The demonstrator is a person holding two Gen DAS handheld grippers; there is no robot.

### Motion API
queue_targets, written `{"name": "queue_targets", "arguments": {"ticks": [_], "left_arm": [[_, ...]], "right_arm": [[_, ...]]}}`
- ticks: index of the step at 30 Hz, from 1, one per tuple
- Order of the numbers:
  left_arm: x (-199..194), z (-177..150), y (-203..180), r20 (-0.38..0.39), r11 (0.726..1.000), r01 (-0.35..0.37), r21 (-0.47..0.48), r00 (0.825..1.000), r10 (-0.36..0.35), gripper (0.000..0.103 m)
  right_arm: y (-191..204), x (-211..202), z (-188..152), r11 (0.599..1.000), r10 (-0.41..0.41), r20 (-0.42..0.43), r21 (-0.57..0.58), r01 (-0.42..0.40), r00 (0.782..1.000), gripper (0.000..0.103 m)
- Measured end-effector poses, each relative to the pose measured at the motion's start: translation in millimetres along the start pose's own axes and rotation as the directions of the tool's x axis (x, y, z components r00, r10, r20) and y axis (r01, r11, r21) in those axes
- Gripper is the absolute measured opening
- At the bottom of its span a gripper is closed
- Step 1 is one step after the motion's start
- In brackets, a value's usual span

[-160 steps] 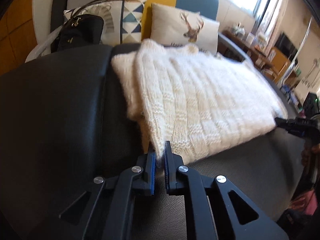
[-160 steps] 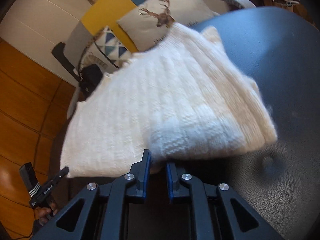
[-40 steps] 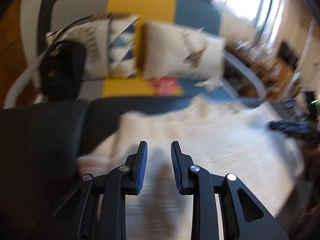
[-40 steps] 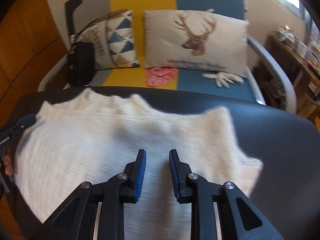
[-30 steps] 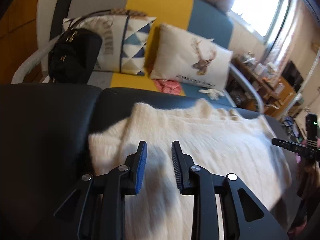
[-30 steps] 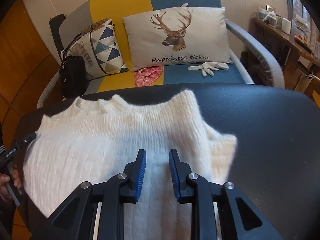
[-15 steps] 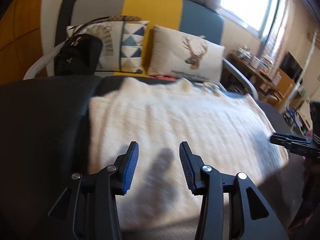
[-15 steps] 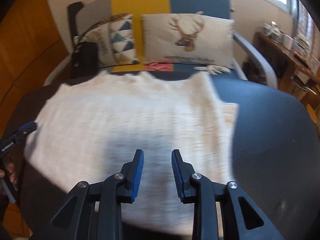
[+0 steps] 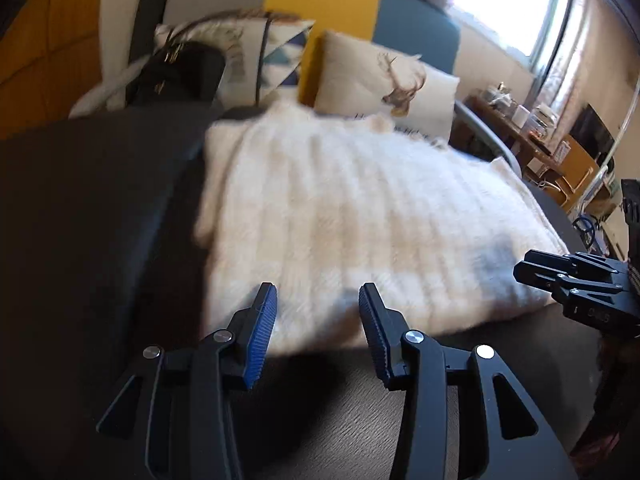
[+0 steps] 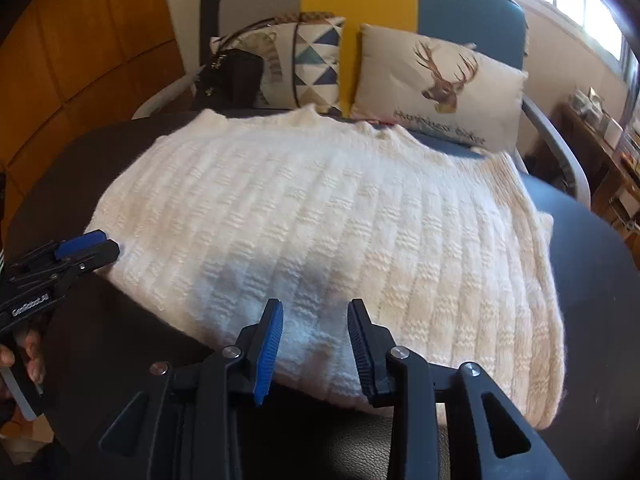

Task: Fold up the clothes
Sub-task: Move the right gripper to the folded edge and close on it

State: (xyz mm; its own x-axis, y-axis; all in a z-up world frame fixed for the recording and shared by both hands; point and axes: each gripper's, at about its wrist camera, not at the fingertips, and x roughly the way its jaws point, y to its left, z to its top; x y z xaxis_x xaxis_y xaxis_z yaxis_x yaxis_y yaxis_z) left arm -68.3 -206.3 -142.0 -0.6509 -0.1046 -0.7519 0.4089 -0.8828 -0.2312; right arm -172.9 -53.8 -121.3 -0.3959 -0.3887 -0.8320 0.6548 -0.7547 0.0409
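**Sweater flat on the worktop, both grippers at its near edge**

The white knit sweater (image 10: 320, 224) lies folded on the dark worktop (image 10: 600, 280), its collar toward the sofa (image 10: 460, 4). The left gripper (image 9: 318, 300) and right gripper (image 10: 315, 316) both stand spread wide and empty at the near hem. Bare worktop lies left, right and in front.

One sweater (image 10: 320, 216), two cushions (image 10: 436, 84), one handbag (image 10: 230, 78).

Black left gripper (image 9: 318, 300), blue ribbed pads (image 9: 259, 334), silver screws, seemingly plastic.
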Motion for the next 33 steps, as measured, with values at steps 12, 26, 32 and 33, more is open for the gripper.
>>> {"name": "queue_targets", "arguments": {"ticks": [12, 26, 32, 33], "left_arm": [[-32.0, 18.7, 24.7, 0.068, 0.989, 0.145, -0.041, 0.988, -0.142, 0.047], [-13.4, 7.6, 53.4, -0.042, 0.978, 0.202, -0.046, 0.978, -0.204, 0.047], [3.7, 4.9, 40.5, -0.099, 0.979, 0.199, 0.047, 0.976, -0.194, 0.027], [2.4, 5.4, 39.5, -0.098, 0.978, 0.200, 0.057, 0.976, -0.194, 0.022]], "right_arm": [[-17.8, 2.5, 0.1, 0.998, 0.012, -0.043, 0.068, -0.009, 0.999, 0.039], [-113.7, -17.8, -36.7, 0.832, 0.354, 0.053, 0.439, -0.340, 0.934, 0.040], [-162.2, -25.6, -71.8, 0.715, 0.401, 0.095, 0.590, -0.376, 0.911, 0.040], [-163.3, -27.7, -73.4, 0.716, 0.399, 0.093, 0.590, -0.373, 0.912, 0.040]]}}
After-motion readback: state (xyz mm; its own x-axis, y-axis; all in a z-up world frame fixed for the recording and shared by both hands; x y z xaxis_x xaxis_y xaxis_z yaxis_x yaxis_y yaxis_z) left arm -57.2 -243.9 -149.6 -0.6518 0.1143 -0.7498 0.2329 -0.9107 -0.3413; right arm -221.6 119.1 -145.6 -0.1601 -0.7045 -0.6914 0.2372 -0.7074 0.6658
